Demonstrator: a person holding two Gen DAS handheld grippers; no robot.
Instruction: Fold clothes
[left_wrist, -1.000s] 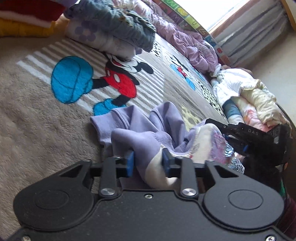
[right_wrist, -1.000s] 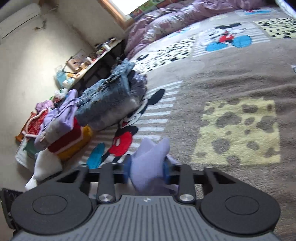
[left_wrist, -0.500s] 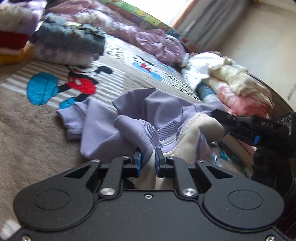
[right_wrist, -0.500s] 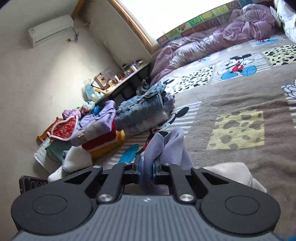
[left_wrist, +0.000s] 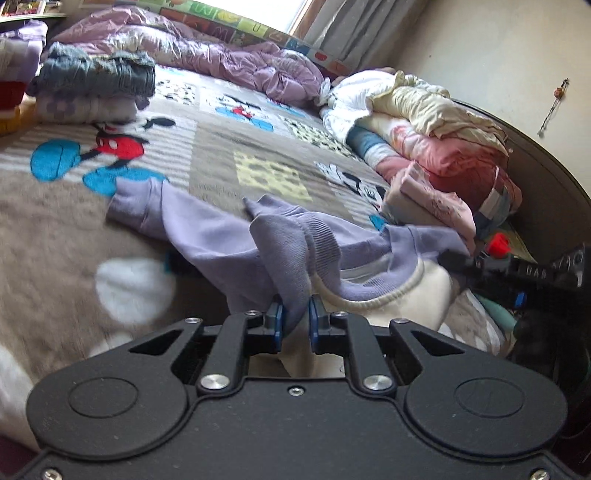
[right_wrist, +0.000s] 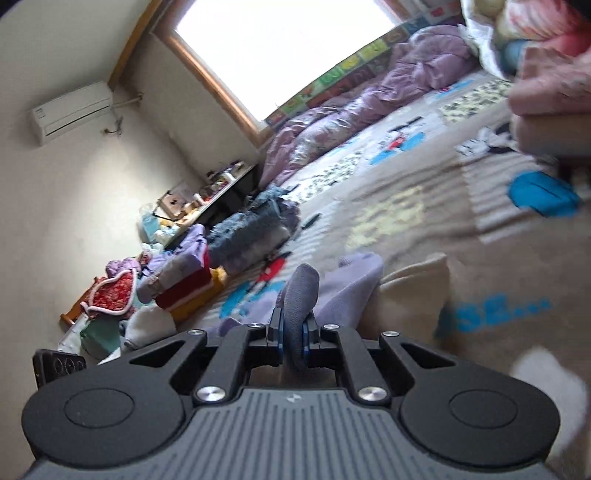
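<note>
Now the sweatshirt (left_wrist: 221, 236) is stretched wider than a second ago, pulled out over the bed (left_wrist: 74, 221), one sleeve trailing on the blanket. The left tool (left_wrist: 294, 326) pinches its ribbed hem; the right tool (right_wrist: 291, 341) pinches another bunched edge. Likely it is being spread flat, ready for the first fold.

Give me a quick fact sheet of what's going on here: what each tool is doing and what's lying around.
Setting: bed with cartoon-mouse blanket
Garment in work: lavender sweatshirt with cream lining, partly lifted
Left tool: shut on a ribbed fold of the sweatshirt
Right tool: shut on another fold of it
Folded stack: far left on the blanket
Unfolded pile: right, by the headboard
Purple duvet: bunched under the window
</note>
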